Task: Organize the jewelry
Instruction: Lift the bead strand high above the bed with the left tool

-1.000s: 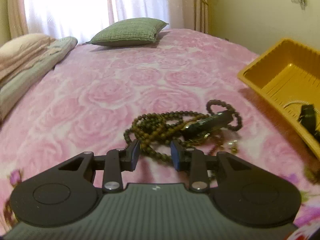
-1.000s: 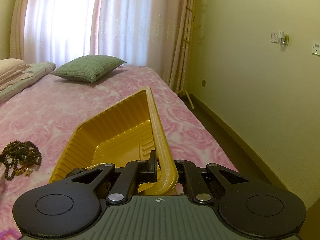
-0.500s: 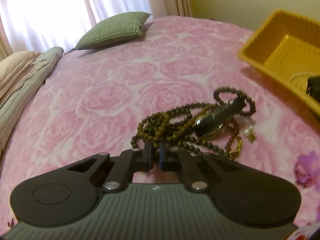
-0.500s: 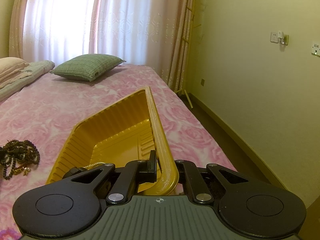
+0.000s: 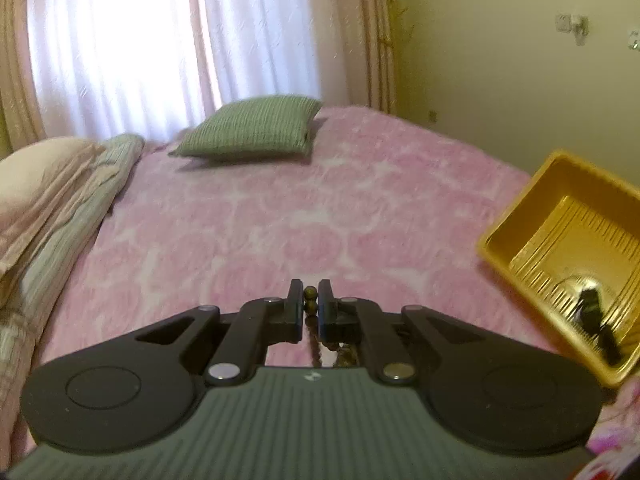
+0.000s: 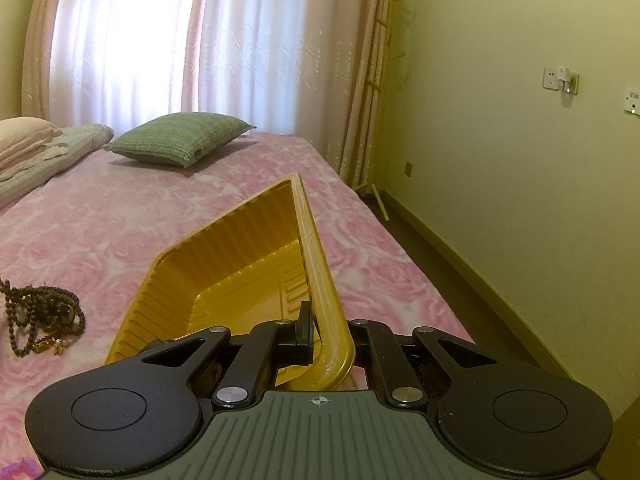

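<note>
My left fingers (image 5: 311,300) pinch a bead strand (image 5: 310,295) lifted above the bed (image 5: 280,216); its tail hangs below them. The tray (image 5: 516,216) sits at three o'clock. My right fingers (image 6: 326,334) clamp the tray's rim, with more beads (image 6: 42,312) lying at nine o'clock.

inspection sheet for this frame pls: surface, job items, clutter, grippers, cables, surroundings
Surface: pink rose-print bedspread.
Job's things: yellow tray on the bed, a dark item lying inside; brown bead strand in the left jaws; tangled jewelry pile on the bedspread left of the tray.
Clutter: green pillow, folded bedding.
Grippers: left gripper shut on the bead strand; right gripper clamps the tray's rim.
Cables: nothing seen.
Surroundings: curtained window, wall sockets, wooden rack in the corner.
</note>
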{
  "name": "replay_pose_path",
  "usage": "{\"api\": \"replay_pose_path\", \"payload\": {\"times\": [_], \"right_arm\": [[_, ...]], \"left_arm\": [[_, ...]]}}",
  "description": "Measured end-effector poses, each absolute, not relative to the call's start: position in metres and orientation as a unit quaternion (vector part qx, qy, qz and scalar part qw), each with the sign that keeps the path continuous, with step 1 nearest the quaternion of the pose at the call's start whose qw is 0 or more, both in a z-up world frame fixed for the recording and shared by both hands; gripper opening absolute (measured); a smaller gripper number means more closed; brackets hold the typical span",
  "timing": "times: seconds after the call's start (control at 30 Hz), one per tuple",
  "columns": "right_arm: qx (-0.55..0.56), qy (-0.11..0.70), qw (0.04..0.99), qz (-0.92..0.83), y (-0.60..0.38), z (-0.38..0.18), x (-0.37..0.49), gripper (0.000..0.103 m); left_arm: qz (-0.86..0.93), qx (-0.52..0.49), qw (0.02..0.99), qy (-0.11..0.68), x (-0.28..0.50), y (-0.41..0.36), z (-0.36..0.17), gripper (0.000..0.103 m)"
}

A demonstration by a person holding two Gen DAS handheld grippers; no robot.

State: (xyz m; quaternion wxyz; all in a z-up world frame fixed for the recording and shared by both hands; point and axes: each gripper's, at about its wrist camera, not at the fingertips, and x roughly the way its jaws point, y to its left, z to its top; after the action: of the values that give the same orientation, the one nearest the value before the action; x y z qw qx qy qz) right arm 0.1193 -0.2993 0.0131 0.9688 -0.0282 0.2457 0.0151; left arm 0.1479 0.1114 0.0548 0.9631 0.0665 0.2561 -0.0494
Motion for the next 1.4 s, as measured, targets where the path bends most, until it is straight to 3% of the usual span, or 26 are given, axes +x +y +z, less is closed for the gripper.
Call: {"api": "replay_pose_path", "payload": {"times": [0.43,0.77,0.93,1.23,1.4], "right_arm": [[-0.027,0.242,0.970,0.018,-0.300,0.016,0.115,0.007],[-0.028,0.239,0.970,0.021,-0.301,0.018,0.113,0.007],[-0.028,0.239,0.970,0.020,-0.301,0.019,0.113,0.007],[-0.028,0.239,0.971,0.018,-0.301,0.018,0.113,0.007],[-0.027,0.239,0.971,0.018,-0.302,0.018,0.114,0.007]], "left_arm": [[-0.073,0.089,0.979,0.167,0.145,0.094,0.139,0.006],[-0.064,0.097,0.984,0.134,0.144,0.096,0.169,0.006],[-0.046,0.085,0.979,0.177,0.145,0.109,0.150,0.006],[-0.102,0.062,0.942,0.313,0.100,0.109,0.052,0.006],[-0.106,0.057,0.932,0.342,0.092,0.112,0.022,0.015]]}}
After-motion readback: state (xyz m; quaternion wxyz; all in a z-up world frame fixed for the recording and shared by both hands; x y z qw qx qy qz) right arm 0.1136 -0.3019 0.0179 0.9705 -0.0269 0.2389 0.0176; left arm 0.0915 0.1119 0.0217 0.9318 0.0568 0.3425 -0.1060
